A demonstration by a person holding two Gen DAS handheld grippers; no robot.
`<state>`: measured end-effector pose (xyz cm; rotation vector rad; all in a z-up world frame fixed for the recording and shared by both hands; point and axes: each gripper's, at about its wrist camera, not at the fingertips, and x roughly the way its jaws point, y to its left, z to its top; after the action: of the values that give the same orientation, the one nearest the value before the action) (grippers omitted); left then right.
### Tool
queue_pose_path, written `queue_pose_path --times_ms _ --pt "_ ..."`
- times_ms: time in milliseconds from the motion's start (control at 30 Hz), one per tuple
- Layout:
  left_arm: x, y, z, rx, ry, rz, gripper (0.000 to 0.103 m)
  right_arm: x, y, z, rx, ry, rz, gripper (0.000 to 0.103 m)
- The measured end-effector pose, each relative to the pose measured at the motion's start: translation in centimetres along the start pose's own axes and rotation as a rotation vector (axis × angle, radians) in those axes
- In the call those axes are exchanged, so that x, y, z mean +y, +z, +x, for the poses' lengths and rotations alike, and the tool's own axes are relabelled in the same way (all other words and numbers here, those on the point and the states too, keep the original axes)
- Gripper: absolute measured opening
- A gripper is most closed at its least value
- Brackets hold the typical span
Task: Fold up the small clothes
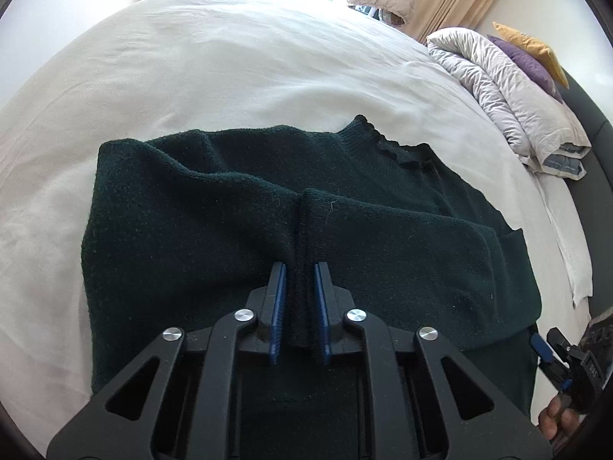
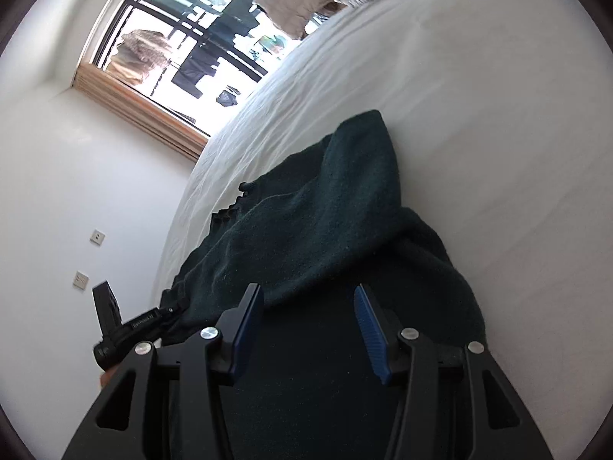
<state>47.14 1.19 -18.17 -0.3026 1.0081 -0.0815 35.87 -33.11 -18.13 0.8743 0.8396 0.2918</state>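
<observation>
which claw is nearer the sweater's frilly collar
Left, judging by its own view. The left claw pinches the sweater mid-body below the collar; the right claw sits open over its edge.

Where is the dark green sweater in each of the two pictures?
Left wrist view: the sweater fills the lower middle, lying on the white bed sheet, its near fold pinched in the left gripper.
Right wrist view: the sweater runs from the middle to the bottom, behind the open right gripper.
Shared landmark: the white bed sheet.
</observation>
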Motion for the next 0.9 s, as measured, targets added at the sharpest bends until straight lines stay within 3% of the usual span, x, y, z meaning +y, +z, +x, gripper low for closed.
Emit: queue_pose_path --times_ms 233,467,567,667,700,767,900 --pt "1.3 -1.8 -2.5 -0.109 -0.09 -0.091 0.008 -2.6 1.8 1.3 -0.026 0.101 0.131 0.054" --pt "1.4 -2.7 -2.5 -0.124 -0.09 -0.13 0.008 -5.8 4.7 1.6 -0.119 0.228 0.318 0.052" --pt "1.6 -3.1 -2.6 -0.137 -0.093 -0.147 0.008 -6.3 4.9 1.5 -0.175 0.252 0.353 0.052" --pt "1.6 -3.8 -2.7 -0.139 -0.085 -0.154 0.008 -6.6 5.3 2.4 -0.203 0.215 0.342 0.052" --pt "1.5 -4.0 -2.7 -0.14 -0.077 -0.151 0.008 -6.7 5.5 3.0 -0.195 0.187 0.317 0.05" --pt "1.7 -4.1 -2.6 -0.14 -0.064 -0.139 0.008 -6.9 5.1 3.4 -0.193 0.164 0.309 0.038" --pt "1.7 -4.4 -2.5 -0.148 -0.069 -0.129 0.008 -8.6 4.4 2.1 -0.215 0.25 0.348 0.034"
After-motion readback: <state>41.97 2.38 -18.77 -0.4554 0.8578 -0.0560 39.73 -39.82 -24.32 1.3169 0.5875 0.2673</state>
